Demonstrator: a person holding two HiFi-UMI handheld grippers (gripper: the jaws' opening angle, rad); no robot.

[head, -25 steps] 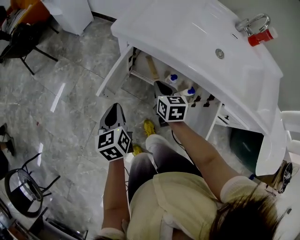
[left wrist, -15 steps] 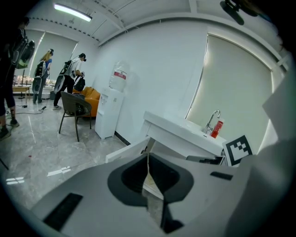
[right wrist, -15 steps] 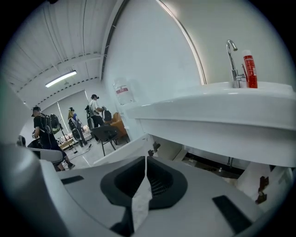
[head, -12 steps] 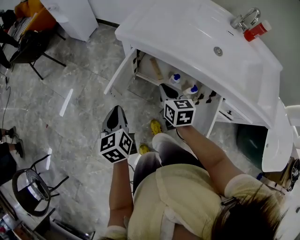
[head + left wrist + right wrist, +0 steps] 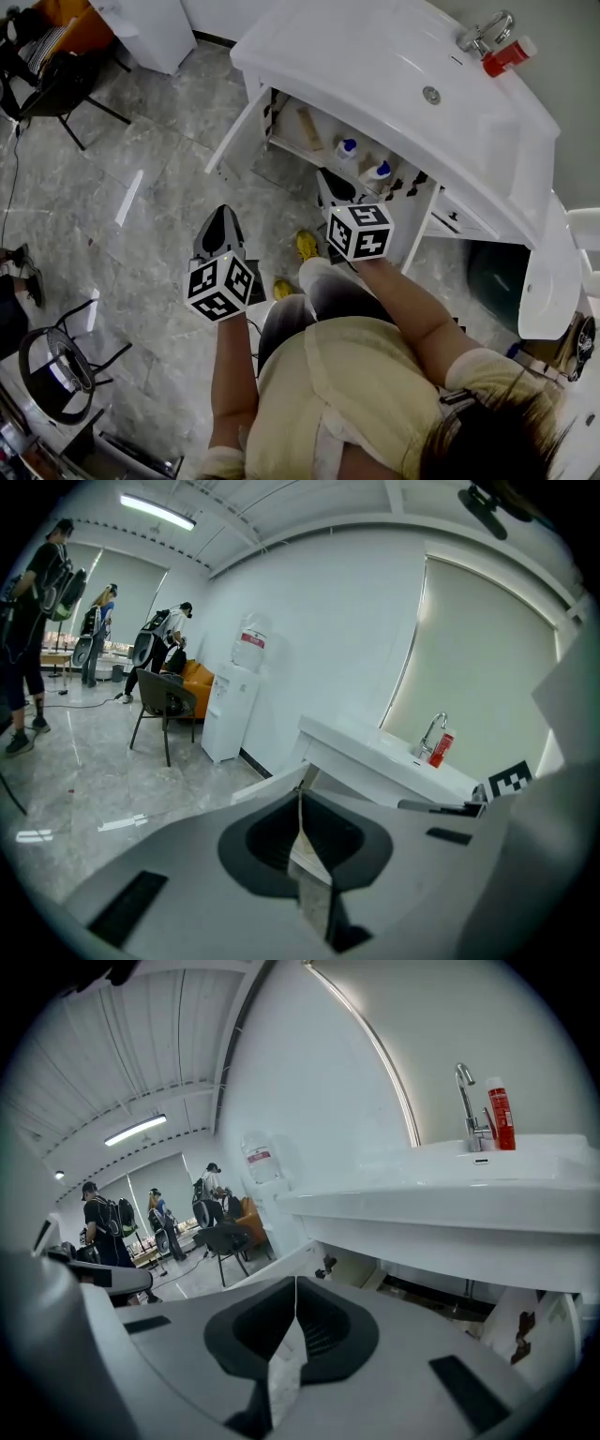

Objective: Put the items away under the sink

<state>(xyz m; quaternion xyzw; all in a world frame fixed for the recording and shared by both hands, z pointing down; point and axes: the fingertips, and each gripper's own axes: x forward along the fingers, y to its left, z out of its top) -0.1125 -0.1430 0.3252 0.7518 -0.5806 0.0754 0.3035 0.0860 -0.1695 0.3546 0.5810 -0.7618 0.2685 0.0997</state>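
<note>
Two white bottles with blue caps, one bottle (image 5: 346, 148) beside the other bottle (image 5: 379, 172), stand upright under the sink (image 5: 356, 56).

The person wears a pale yellow short-sleeved top (image 5: 356, 394), grey trousers (image 5: 281, 339) and yellow shoes (image 5: 306, 246); the left gripper (image 5: 217, 217) and right gripper (image 5: 328, 183) are grey (each bears a black-and-white marker cube).

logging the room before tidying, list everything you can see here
sink: one, white, over the open cabinet
tap: one, chrome, at the sink's back
red bottle: one, beside the tap
blue-capped bottles: two, white, inside the cabinet
cabinet doors: two, white, swung open
chair: one, black, on the floor
water dispenser: one, white, by the wall
shoes: two, yellow, on the person's feet
left gripper: grey, jaws shut, empty
right gripper: grey, jaws shut, empty
</note>
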